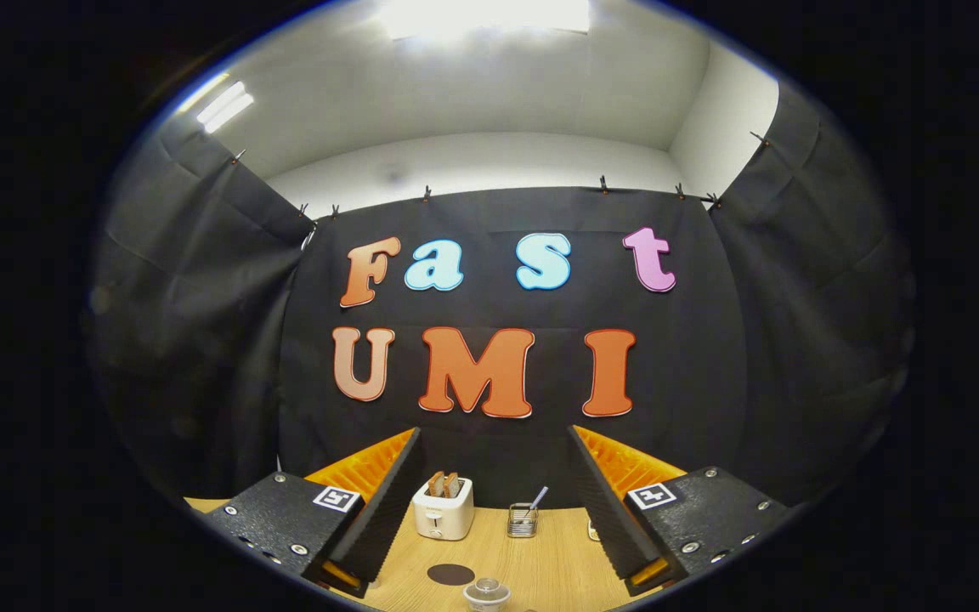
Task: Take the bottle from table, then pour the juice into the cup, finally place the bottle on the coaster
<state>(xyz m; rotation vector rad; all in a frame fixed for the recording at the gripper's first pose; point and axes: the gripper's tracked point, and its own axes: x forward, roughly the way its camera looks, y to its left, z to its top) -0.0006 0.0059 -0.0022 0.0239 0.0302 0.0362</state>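
Jaws spread and empty above the table, cup and coaster low between them.

The table (540, 561) runs ahead to the booth wall. The gripper (494, 501) has its jaws wide apart, pinching nothing, aimed level at the wall. A toaster (444, 508) stands far back; right of the toaster is a wire holder (523, 520). Nearer than the toaster lies the coaster (450, 574), and nearest, just right of it, the cup (486, 592). I cannot place the bottle; reaching it likely calls for tilting down or turning.

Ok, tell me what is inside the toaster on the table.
Two slices of toast stand in the toaster, their tops sticking out; their lower parts are hidden by its body. The gripper has its jaws open and empty, and the toaster shows beyond them on the table.
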